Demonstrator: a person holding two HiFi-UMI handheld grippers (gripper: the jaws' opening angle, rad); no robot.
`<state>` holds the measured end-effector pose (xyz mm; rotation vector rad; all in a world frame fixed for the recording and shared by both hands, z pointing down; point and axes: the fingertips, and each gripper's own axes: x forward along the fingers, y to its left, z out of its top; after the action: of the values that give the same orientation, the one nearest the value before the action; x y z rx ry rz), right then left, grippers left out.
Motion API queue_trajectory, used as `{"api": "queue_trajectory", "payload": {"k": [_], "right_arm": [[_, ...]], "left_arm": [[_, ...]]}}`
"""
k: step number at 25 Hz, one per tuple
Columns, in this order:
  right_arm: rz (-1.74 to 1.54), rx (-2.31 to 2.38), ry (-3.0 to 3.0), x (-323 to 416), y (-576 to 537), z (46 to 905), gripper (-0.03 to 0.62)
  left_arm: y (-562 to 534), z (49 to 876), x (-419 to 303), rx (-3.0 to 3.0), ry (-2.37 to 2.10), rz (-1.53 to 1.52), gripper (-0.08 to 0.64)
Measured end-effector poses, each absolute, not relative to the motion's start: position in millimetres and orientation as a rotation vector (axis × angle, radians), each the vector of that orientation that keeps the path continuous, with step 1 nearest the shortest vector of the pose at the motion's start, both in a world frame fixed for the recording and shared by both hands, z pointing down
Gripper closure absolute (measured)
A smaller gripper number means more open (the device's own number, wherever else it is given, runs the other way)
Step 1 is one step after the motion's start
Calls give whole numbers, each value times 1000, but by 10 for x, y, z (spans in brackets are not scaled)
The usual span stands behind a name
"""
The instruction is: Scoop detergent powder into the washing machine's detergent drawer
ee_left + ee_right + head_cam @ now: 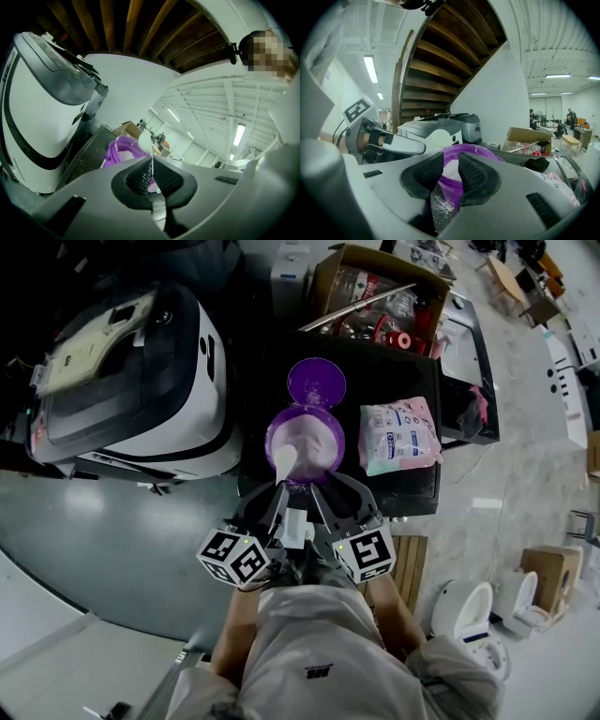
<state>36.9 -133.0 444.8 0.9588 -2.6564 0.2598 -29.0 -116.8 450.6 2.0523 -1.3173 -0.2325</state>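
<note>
Washing machine: a white top-loading washing machine (131, 381) with a grey lid stands at the left, beside the table.
Table: a black square table (384, 381) carries the tub, lid and pouch.
Box: an open brown cardboard box (375, 287) sits behind the table.
Pouch: a pink-and-white plastic pouch (398, 435) lies flat, just right of the tub.
Tub: a round purple plastic tub (270, 439), uncovered, holds white detergent powder (317, 442).
Lid: 1 round purple lid (316, 382) lies just behind the tub.
Right gripper (451, 164): its 2 jaws stand slightly apart and grip nothing. The tub's near wall shows through the gap.
Left gripper (151, 180): its jaws are pressed together on the scoop's thin handle.
Scoop: a white plastic scoop (284, 461) has its bowl over the tub's near-left rim.
</note>
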Motion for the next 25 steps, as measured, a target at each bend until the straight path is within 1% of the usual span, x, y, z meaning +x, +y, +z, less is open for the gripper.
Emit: {"api": "queue_trajectory", "payload": {"k": [9,25], "right_arm": [[222,1020,-2609,261,-1000,4407,496],[217,1185,-2478,-85,-65,4551,497]], "left_arm": [[-863,4479,-474,2089,-1272,-237,545],[3,4653,-892,2137,-1102,-226,545]]}}
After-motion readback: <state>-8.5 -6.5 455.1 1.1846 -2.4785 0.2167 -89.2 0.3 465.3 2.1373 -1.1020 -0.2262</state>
